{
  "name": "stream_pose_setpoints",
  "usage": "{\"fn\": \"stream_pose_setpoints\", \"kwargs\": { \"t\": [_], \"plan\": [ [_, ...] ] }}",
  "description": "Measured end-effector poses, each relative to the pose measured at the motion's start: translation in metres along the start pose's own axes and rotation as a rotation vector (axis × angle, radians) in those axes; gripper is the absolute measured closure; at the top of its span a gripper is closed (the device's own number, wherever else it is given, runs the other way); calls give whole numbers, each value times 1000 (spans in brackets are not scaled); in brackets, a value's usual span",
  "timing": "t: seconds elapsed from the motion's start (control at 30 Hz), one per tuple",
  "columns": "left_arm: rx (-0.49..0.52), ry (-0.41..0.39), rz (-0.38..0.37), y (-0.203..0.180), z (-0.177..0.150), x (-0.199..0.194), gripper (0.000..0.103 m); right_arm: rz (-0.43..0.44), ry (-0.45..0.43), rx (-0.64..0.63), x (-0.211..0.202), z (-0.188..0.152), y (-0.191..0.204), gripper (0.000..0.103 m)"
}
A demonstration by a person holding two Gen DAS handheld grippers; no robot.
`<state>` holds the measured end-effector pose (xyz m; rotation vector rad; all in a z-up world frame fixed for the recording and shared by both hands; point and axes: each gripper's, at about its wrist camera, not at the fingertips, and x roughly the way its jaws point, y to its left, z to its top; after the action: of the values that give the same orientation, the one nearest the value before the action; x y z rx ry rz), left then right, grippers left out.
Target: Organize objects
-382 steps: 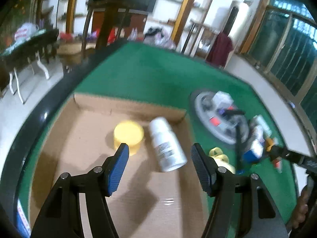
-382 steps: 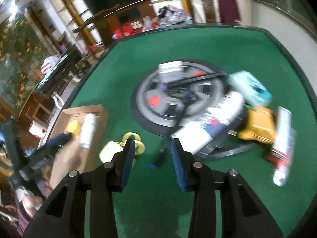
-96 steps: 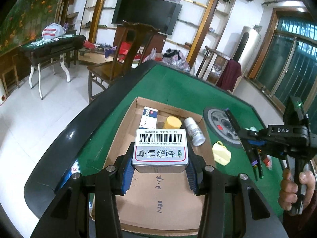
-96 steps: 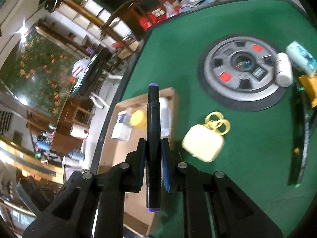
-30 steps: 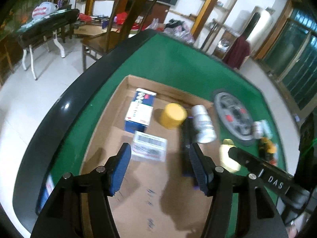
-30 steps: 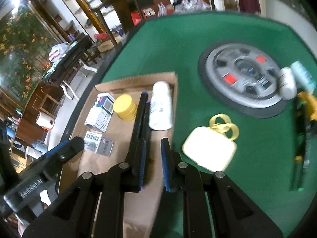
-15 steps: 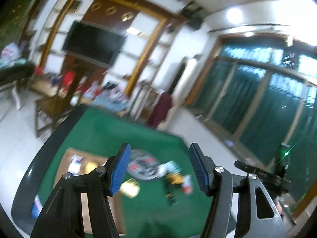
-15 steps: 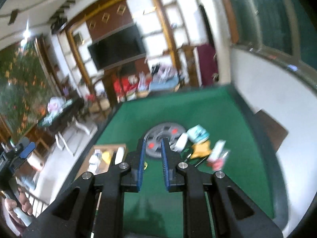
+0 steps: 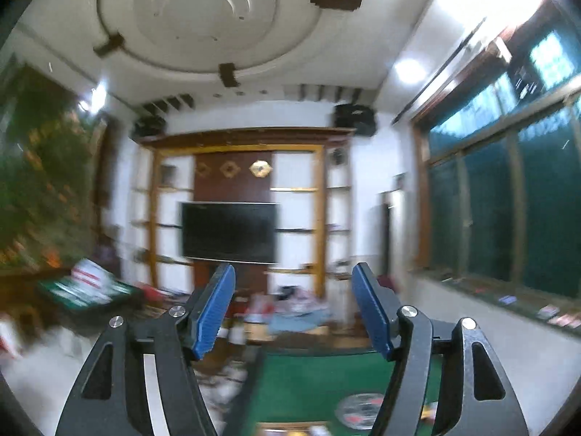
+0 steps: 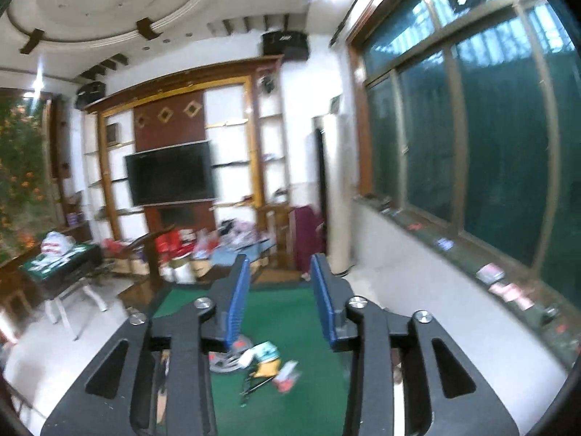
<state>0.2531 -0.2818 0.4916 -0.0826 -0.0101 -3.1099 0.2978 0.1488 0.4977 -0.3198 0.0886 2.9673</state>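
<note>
Both grippers are raised high and tilted up toward the room. My left gripper (image 9: pixel 293 283) is open and empty; far below it lies the green table (image 9: pixel 312 381) with the grey round disc (image 9: pixel 357 411) near the bottom edge. My right gripper (image 10: pixel 279 272) is open and empty. Below it the green table (image 10: pixel 287 312) carries the grey disc (image 10: pixel 227 361), a white bottle (image 10: pixel 248 356), a yellow item (image 10: pixel 267 368) and a red-white packet (image 10: pixel 287 376). The cardboard box is mostly hidden behind the fingers.
A TV (image 10: pixel 169 172) on a wooden shelf wall stands at the back. A side table (image 10: pixel 60 261) with bags is at the left. Windows (image 10: pixel 472 145) line the right wall, and a wooden chair (image 10: pixel 149 250) stands at the table's far edge.
Both grippers have lifted and tilted up away from the table; the views now show the ceiling and walls. The right gripper's fingers have spread wider. Both are empty.
</note>
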Motion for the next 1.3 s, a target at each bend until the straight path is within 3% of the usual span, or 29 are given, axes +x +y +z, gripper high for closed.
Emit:
{"fn": "stream_pose_setpoints", "kwargs": {
  "t": [0.07, 0.1, 0.2, 0.37, 0.47, 0.57, 0.7, 0.9, 1.13, 1.23, 1.3],
  "plan": [
    [67, -12, 102, 4, 6, 8, 36, -55, 3, -9, 3, 11, -6, 47],
    [104, -16, 140, 5, 6, 11, 24, -91, 10, -14, 9, 14, -8, 45],
    [154, -3, 183, 3, -13, 26, 12, -120, 40, -10, 35, 1, -20, 43],
    [168, 164, 37, -29, -88, 77, 11, -78, 231, 30, 120, -79, -40, 37],
    [177, 269, -97, -75, -141, 102, 11, -44, 340, 29, 176, -150, -36, 37],
    [149, 360, -235, -124, -195, 123, 11, 44, 454, 64, 224, -215, -36, 38],
    [51, 527, -406, -190, -269, 161, 11, 136, 558, 104, 279, -282, -32, 38],
    [-101, 863, -461, -259, -372, 217, 12, 200, 680, 167, 343, -363, -24, 38],
    [-52, 934, -427, -320, -433, 238, 16, 217, 711, 157, 362, -391, -23, 38],
    [-39, 961, -418, -339, -440, 250, 29, 224, 714, 171, 366, -399, -27, 38],
    [-23, 982, -411, -346, -456, 257, 45, 226, 715, 179, 365, -402, -31, 38]
  ]
}}
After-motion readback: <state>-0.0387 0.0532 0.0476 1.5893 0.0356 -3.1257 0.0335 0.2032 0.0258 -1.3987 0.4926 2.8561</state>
